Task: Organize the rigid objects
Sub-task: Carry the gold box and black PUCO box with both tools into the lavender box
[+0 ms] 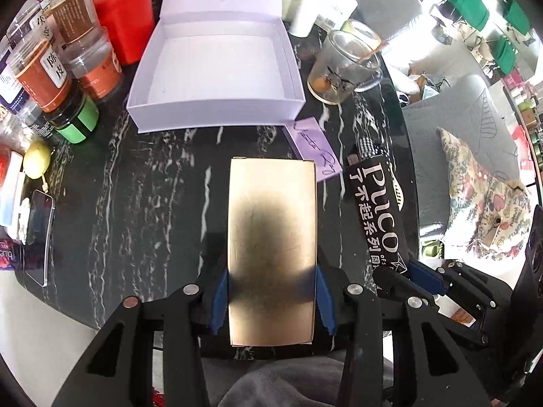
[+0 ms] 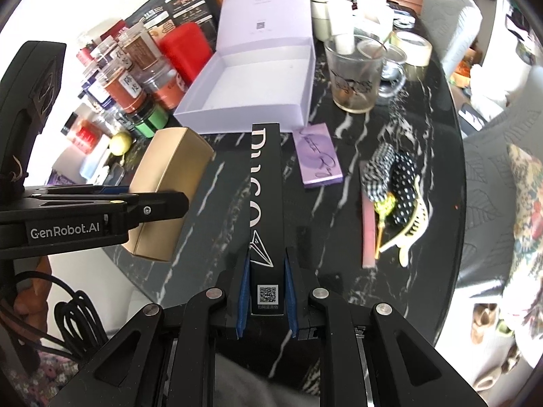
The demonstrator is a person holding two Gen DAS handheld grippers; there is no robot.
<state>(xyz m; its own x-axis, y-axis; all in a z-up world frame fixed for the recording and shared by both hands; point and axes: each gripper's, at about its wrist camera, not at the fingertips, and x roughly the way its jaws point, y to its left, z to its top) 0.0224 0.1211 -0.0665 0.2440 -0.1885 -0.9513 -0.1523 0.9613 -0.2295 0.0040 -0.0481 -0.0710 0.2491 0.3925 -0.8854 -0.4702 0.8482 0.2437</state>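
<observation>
While clamped near end in left gripper [image 1: 273, 300], gold box [image 1: 273, 247] lifted at 6 o'clock of open lavender box [image 1: 217, 68], likely light, stiff, slick-faced; black Puco box [image 2: 266, 203] pinched by right gripper [image 2: 267, 300], slim, rigid, best gripped on long sides.
</observation>
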